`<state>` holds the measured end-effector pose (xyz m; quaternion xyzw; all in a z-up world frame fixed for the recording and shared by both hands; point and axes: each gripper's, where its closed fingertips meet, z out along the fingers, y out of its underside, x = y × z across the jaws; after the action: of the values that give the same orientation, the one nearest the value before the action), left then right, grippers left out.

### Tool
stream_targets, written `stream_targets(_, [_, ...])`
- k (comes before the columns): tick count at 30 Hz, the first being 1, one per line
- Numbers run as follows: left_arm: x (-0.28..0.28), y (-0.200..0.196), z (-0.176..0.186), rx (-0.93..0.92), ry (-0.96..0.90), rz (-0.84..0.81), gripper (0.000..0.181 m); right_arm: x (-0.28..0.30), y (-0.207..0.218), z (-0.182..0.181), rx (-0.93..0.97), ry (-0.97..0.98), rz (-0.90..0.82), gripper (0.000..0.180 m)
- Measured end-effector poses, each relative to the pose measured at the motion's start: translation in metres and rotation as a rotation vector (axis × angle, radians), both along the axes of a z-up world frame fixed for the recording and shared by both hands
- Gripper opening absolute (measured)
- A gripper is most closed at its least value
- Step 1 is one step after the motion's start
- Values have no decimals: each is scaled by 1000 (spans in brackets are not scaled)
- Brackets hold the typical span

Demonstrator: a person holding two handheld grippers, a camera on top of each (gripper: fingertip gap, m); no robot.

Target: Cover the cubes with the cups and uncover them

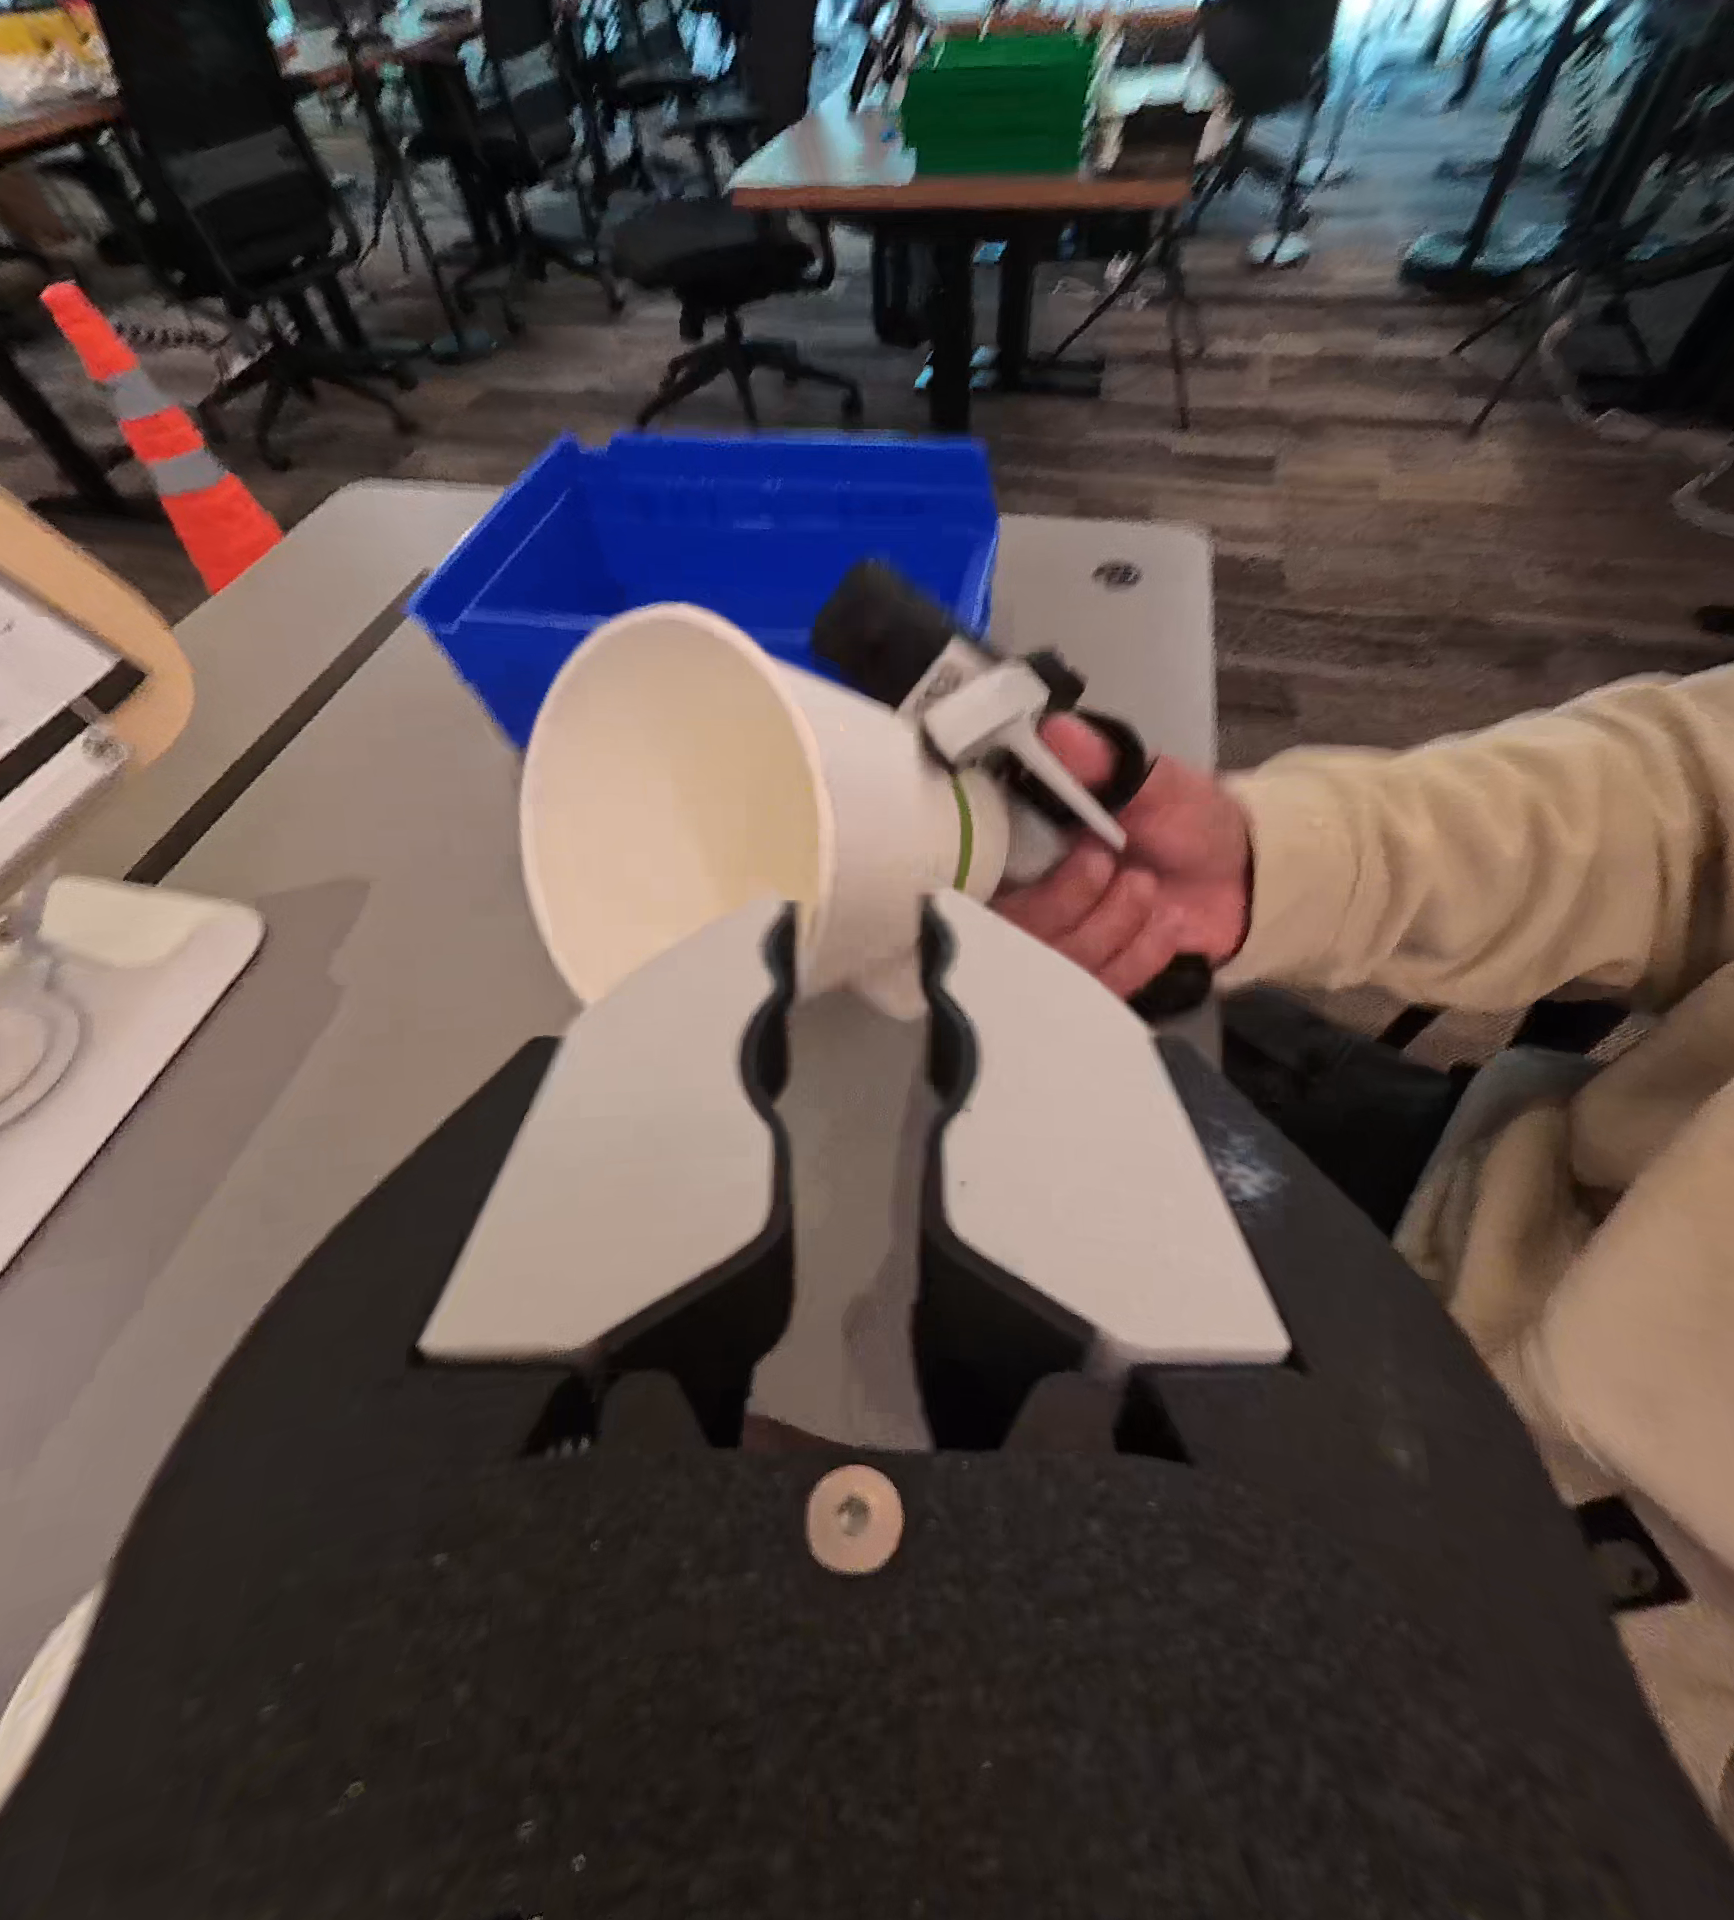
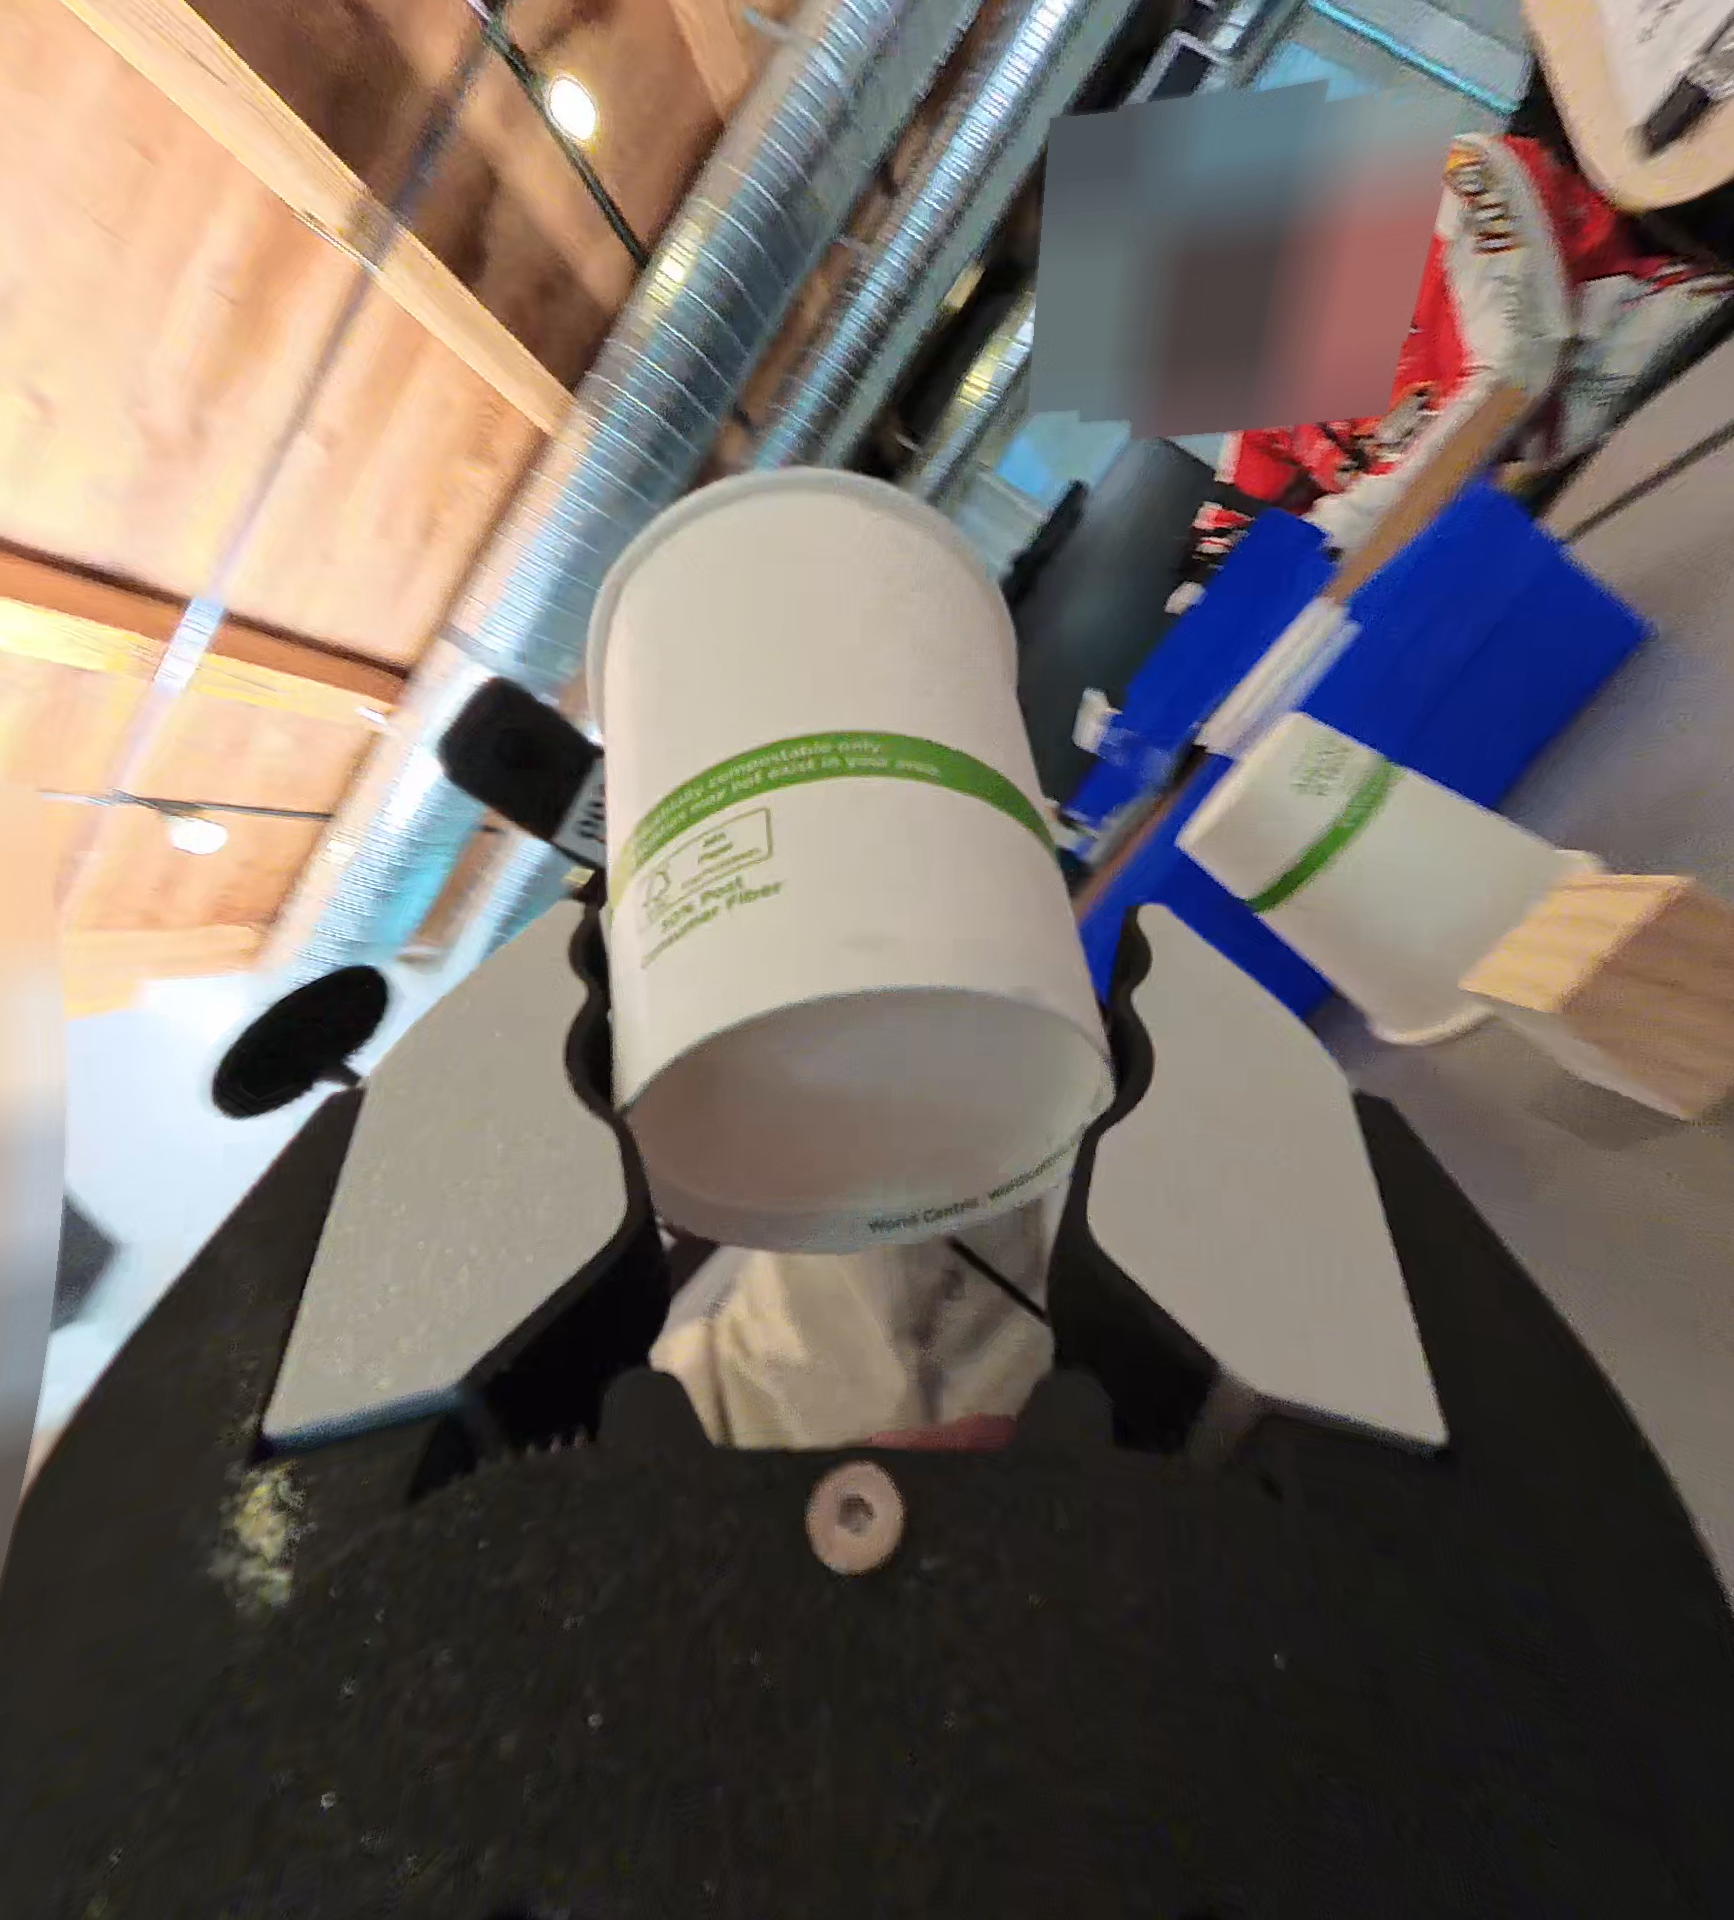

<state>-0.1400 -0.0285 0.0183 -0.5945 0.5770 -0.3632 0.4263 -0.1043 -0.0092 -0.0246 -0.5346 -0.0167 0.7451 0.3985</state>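
Observation:
My right gripper (image 2: 858,925) is shut on the base end of a white paper cup with a green band (image 2: 821,883) and holds it in the air, tilted. In the left wrist view the same cup (image 1: 697,790) points its open mouth toward the camera, above the grey table (image 1: 375,831), with the right gripper (image 1: 988,790) and a hand (image 1: 1143,883) behind it. My left gripper (image 1: 861,925) sits just in front of and below that cup, jaws a narrow gap apart, with nothing between them. A second cup (image 2: 1362,894) stands upside down on the table beside a wooden cube (image 2: 1652,997).
A blue bin (image 1: 738,540) stands at the table's far edge, behind the cup; it also shows in the right wrist view (image 2: 1445,644). A white monitor base (image 1: 63,1039) is at the left. An orange cone (image 1: 167,436), chairs and desks stand on the floor beyond.

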Motion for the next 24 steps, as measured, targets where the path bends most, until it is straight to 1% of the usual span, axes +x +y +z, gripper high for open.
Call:
stream_targets(1, [-9,2,-8,24,50,33,33,2,2,-4,5,-68,-22,91])
stream_targets(3, [-32,1,-24,56,153,75,45,8,7,-10,18,-187,-70,92])
stream_targets(6, [-71,-14,-57,13,314,63,63,17,13,-20,-2,-331,-116,92])
stream_targets(8, [-89,-14,-73,18,359,87,68,19,14,-29,-27,-443,-130,92])
stream_targets(9, [-91,-11,-75,38,360,107,68,19,14,-33,-31,-503,-137,92])
stream_targets(11, [-81,-3,-67,119,354,137,68,17,13,-37,-22,-630,-145,92])
stream_targets(12, [-72,-2,-62,168,381,126,68,16,12,-39,-9,-700,-150,92])
stream_targets(15, [-47,5,-47,335,518,46,73,8,2,-36,87,-882,-135,92])
stream_targets(17, [-31,-1,-39,304,600,-92,76,2,-5,-33,154,-960,-126,92])
stream_targets(19, [-21,-12,-36,213,704,-255,82,-4,-11,-34,190,-1008,-108,92])
stream_targets(21, [-11,-3,-33,227,807,-294,87,-10,-16,-37,218,-1041,-89,92])
stream_targets(23, [-9,5,-39,227,943,-333,94,-13,-19,-40,226,-1054,-73,92])
stream_targets(24, [-6,7,-42,220,977,-350,93,-15,-19,-40,226,-1050,-71,92])
